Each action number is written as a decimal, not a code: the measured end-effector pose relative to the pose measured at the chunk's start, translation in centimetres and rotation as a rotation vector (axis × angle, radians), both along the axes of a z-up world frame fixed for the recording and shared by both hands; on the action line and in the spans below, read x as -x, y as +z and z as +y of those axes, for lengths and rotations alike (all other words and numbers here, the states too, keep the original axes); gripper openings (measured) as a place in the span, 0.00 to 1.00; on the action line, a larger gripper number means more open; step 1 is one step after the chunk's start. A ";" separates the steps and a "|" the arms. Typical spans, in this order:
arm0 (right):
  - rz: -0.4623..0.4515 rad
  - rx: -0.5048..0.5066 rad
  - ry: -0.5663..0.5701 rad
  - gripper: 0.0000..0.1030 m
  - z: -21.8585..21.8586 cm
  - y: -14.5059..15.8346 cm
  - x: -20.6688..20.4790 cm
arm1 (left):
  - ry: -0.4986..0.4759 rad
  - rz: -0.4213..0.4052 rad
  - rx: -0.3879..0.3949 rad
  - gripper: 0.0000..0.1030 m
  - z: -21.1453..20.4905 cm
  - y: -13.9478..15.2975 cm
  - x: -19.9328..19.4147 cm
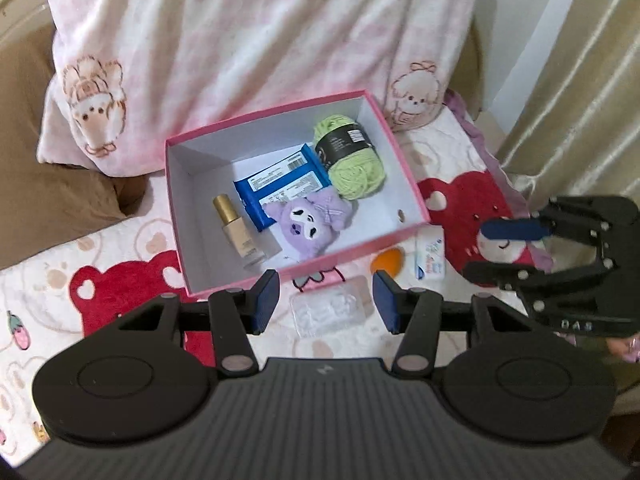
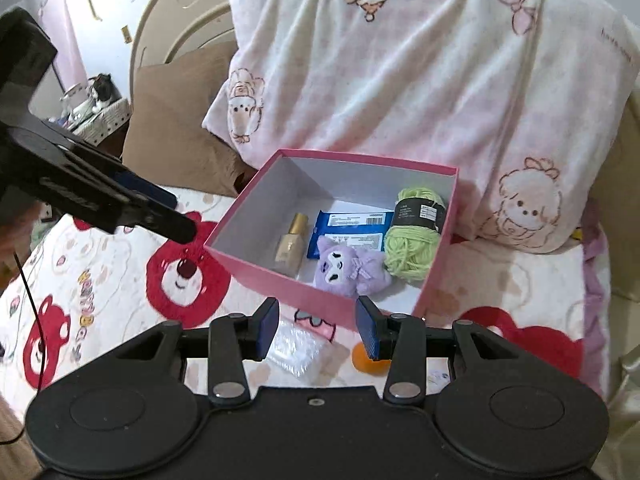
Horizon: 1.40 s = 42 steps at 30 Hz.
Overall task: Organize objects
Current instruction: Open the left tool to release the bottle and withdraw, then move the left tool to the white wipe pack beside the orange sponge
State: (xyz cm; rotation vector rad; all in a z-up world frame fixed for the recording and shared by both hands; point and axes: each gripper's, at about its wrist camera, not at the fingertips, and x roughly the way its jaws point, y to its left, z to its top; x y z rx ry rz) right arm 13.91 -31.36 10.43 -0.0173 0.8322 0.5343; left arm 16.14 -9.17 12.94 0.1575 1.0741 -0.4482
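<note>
A: Where do the things sit?

B: Four lie inside the pink box (image 1: 408,184) on the bed: a foundation bottle (image 1: 239,232) with a gold cap, a blue wipes pack (image 1: 280,186), a purple plush toy (image 1: 308,224) and a ball of green yarn (image 1: 352,156).

A: And relative to the grippers?

B: The box is beyond both, up past their fingertips. The left gripper (image 1: 326,300) hangs over a clear plastic packet (image 1: 330,312) just outside the box's near wall. The right gripper (image 2: 317,328) hovers there too, with the same packet (image 2: 296,350) below its left pad.

A: Holding anything?

B: No. Both have their jaws parted, nothing between the pads.

A: How do the items point?

B: In the left wrist view the bottle's long axis runs from its cap, at the far end, slanting down-right to its base near the front wall. The wipes pack lies diagonally, rising to the right. The yarn skein lies in the far right corner, its black band across the middle. The plush faces upward.

A: Outside the box?

B: An orange makeup sponge (image 1: 386,262) and a small white tissue pack (image 1: 431,254) lie on the red bear-print blanket (image 1: 120,288), near the box's right corner. A pink cartoon pillow (image 1: 248,48) stands behind.
</note>
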 end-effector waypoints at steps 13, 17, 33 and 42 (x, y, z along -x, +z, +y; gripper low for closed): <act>-0.059 0.159 0.174 0.51 -1.9 3.8 6.0 | -0.015 -0.085 0.120 0.51 -3.0 0.7 7.9; -0.080 0.267 0.256 0.59 -2.6 2.8 7.2 | -0.020 -0.126 0.144 0.52 -4.8 -1.1 8.3; -0.211 0.200 0.382 0.88 -4.3 -4.3 4.7 | 0.059 -0.053 0.191 0.55 -7.1 -9.5 6.5; -0.191 0.313 0.402 0.89 -3.6 -10.8 2.5 | 0.146 -0.093 0.125 0.61 -5.3 -12.7 7.0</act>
